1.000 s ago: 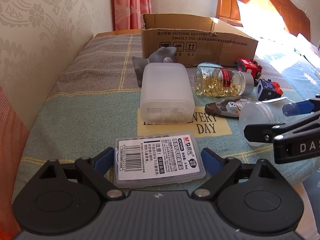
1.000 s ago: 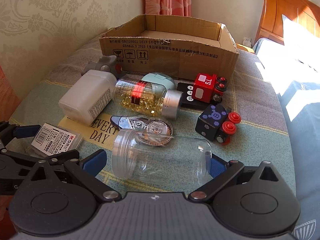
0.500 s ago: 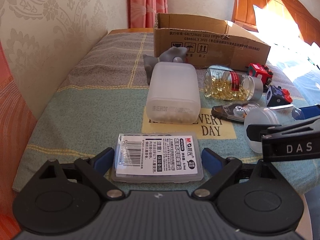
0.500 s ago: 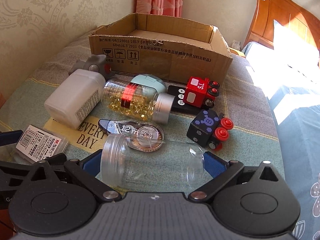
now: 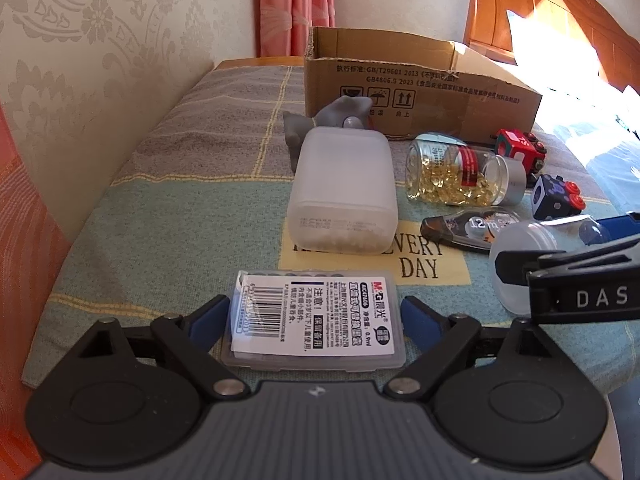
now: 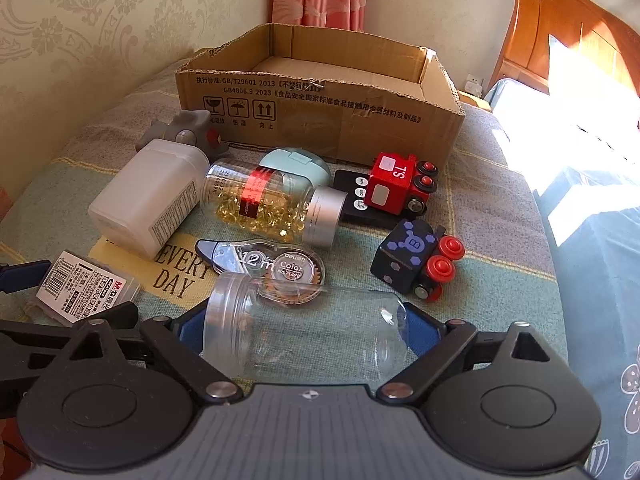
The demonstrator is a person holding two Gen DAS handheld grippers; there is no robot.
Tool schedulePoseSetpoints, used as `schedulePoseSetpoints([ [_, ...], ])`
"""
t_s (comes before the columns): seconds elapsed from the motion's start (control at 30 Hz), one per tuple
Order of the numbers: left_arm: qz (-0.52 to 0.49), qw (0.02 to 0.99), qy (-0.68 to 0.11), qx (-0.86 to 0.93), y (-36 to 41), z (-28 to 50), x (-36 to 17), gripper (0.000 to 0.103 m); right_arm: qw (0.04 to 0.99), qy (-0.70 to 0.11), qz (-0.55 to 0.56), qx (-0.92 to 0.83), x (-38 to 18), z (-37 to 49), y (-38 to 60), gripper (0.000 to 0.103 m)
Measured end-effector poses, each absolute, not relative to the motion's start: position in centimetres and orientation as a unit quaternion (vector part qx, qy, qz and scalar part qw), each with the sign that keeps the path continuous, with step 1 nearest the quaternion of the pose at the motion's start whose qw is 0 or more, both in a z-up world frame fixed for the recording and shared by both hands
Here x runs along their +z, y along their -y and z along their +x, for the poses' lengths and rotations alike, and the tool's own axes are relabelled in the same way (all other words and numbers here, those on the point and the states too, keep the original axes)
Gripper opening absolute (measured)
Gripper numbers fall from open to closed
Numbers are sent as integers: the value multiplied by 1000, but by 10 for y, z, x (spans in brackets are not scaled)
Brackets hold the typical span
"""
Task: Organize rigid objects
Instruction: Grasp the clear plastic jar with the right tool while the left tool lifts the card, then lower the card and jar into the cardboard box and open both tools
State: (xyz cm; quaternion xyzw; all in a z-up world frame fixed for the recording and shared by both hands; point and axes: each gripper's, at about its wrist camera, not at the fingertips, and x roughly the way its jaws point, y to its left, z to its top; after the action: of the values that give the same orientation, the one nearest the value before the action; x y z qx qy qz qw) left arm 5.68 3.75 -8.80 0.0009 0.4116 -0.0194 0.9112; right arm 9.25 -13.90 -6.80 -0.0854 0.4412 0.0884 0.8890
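Rigid objects lie scattered on a checked bedspread [image 5: 192, 216] just in front of an open cardboard box [image 6: 320, 112], all of them outside it. Nearest the box sit a grey toy [image 6: 188, 130], a mint case [image 6: 296, 162] and a red toy engine [image 6: 400, 184]. Further out from the box are a frosted white bottle [image 5: 344, 192] on its side, a capsule jar [image 6: 272, 204] with a silver cap, a dark blue toy car [image 6: 416, 260] and a correction tape [image 6: 264, 264]. Farthest from the box are a flat labelled case [image 5: 314, 316] and a clear jar [image 6: 304, 332] lying on its side.

The left gripper [image 5: 314, 312] straddles the flat case. Its jaws have just been closing and the pads sit right at the case's short ends, though I cannot tell whether they press. The right gripper [image 6: 306, 328] has also been closing; its pads meet the clear jar's lid and base, pinching it lengthwise.

Left of the box a papered wall [image 5: 100, 60] runs along the bedspread's edge, with bare cloth between it and the white bottle. Right of the box lies sunlit bedding.

Only the right wrist view looks into the box and shows the mint case. Only the left wrist view shows the right gripper from the side.
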Motion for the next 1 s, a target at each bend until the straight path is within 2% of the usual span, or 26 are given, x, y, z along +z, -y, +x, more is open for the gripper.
schedulePoseSetpoints([
  [0.53, 6, 903, -425, -61, -41, 63, -69, 90, 890, -412, -134, 142, -50, 83, 146, 95],
  [1.0, 12, 921, -384, -66, -22, 113, -2, 90, 908, -371, -102, 165, 0, 117, 180, 95],
])
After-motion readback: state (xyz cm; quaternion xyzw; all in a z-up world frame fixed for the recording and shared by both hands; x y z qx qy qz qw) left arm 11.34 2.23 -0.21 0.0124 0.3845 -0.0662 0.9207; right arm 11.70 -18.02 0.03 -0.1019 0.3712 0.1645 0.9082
